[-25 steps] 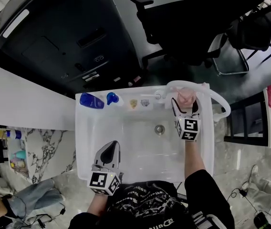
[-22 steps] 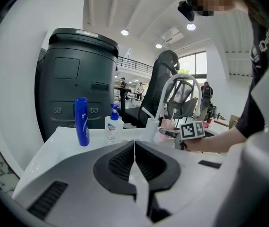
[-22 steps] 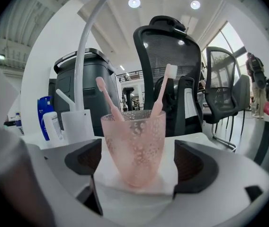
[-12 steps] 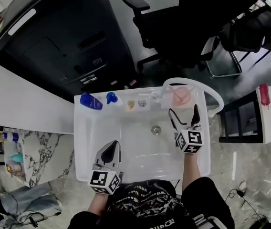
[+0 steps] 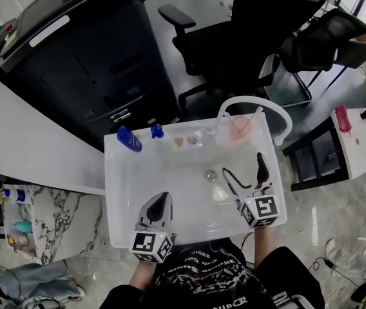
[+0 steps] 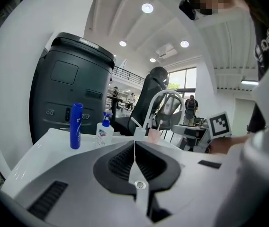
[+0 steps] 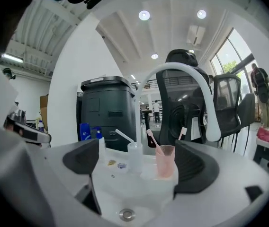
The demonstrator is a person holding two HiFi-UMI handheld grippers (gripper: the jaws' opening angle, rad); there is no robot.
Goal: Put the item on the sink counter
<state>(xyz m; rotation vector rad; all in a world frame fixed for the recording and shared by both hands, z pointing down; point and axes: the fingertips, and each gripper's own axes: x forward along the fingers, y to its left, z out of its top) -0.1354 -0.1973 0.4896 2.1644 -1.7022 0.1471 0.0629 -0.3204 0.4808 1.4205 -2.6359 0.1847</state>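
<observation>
A pink cup (image 5: 240,127) with toothbrushes stands upright on the back right corner of the white sink (image 5: 120,198). In the right gripper view the pink cup (image 7: 165,161) is straight ahead, well beyond the jaws. My right gripper (image 5: 242,170) hangs over the basin near the drain (image 5: 211,174), jaws wide open with nothing between them. Its fingers (image 7: 80,161) frame the cup from a distance. Over the sink's near left edge my left gripper (image 5: 157,206) is shut and empty, its pads (image 6: 134,148) meeting.
A blue bottle (image 5: 129,139), a small pump bottle (image 5: 157,131) and a clear cup (image 7: 134,157) line the back counter. A white curved tube (image 5: 281,120) arches over the right corner. Black office chairs (image 5: 247,37) and a dark cabinet (image 5: 73,63) stand behind.
My right gripper let go of the pink cup, opened wide and drew back toward the near side of the basin. The cup stays on the counter. The left gripper kept still.
</observation>
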